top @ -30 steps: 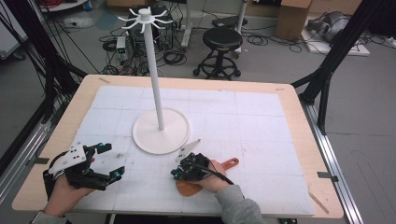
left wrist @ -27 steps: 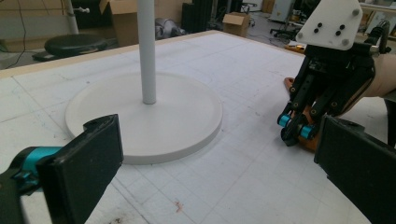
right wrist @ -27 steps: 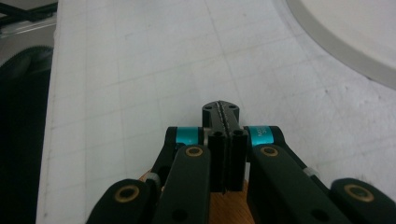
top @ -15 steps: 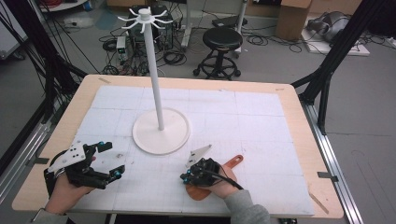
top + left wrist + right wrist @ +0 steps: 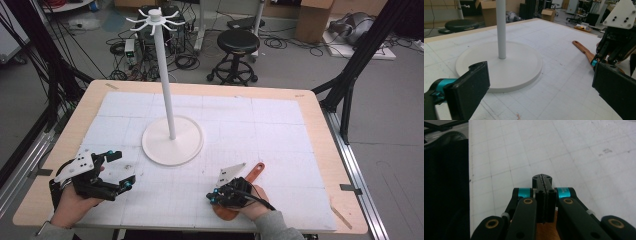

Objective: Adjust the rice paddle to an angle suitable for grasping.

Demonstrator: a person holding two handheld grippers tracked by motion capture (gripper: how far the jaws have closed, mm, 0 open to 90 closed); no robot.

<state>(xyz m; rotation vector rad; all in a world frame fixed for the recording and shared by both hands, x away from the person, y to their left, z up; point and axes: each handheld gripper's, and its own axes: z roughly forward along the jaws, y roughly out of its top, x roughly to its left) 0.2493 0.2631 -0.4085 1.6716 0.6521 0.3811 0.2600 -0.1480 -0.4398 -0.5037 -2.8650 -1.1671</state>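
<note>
Resting over wooden spatula (image 5: 250,176), right gripper (image 5: 214,198) jaws pressed together, empty; left gripper (image 5: 124,170) wide.

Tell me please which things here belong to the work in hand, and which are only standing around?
Belong to the work:
- wooden spatula, under the right gripper, whose jaws are shut
- white stand with hooks on top, probably
- left gripper, jaws open, holding nothing

Only standing around:
- black stool behind the table
- cardboard boxes on the floor
- cables

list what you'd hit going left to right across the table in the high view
left gripper → white stand → right gripper → wooden spatula
</note>
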